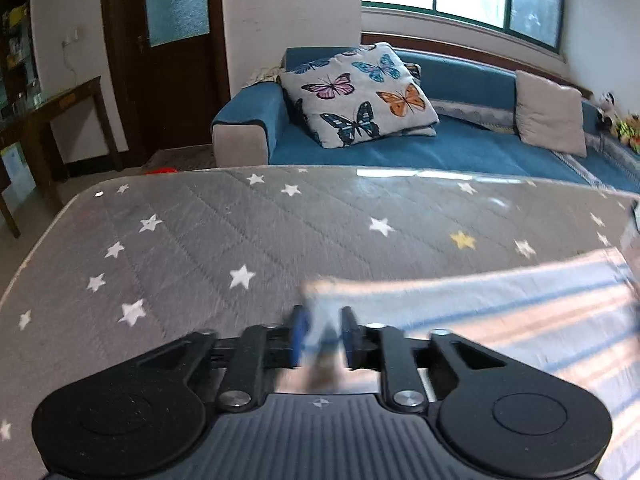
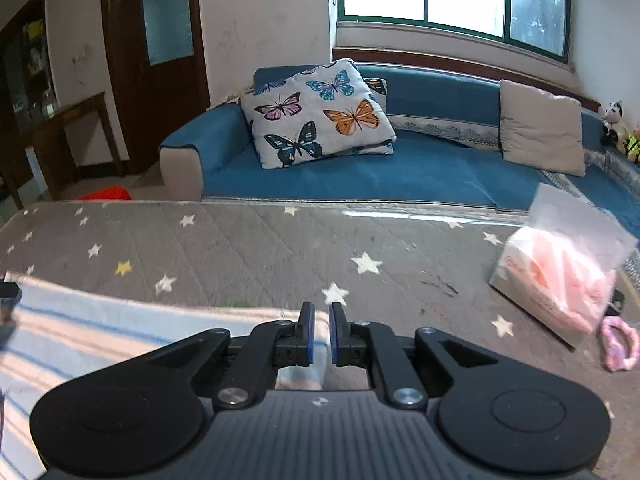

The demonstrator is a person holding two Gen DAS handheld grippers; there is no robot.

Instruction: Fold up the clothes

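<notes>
A white garment with blue and pink stripes (image 1: 500,312) lies on the grey star-patterned table cover (image 1: 240,232). My left gripper (image 1: 323,334) is shut on the garment's left corner, with cloth bunched between the blue pads. In the right wrist view the same striped garment (image 2: 100,332) spreads to the left. My right gripper (image 2: 319,330) is shut on its right corner; a strip of cloth shows between the narrow-set pads. The cloth is motion-blurred in the left wrist view.
A clear bag of pink items (image 2: 560,276) and a pink ring (image 2: 620,344) lie on the table's right side. Behind the table stands a blue sofa (image 2: 400,176) with a butterfly cushion (image 2: 316,116). A dark side table (image 1: 52,120) stands at left.
</notes>
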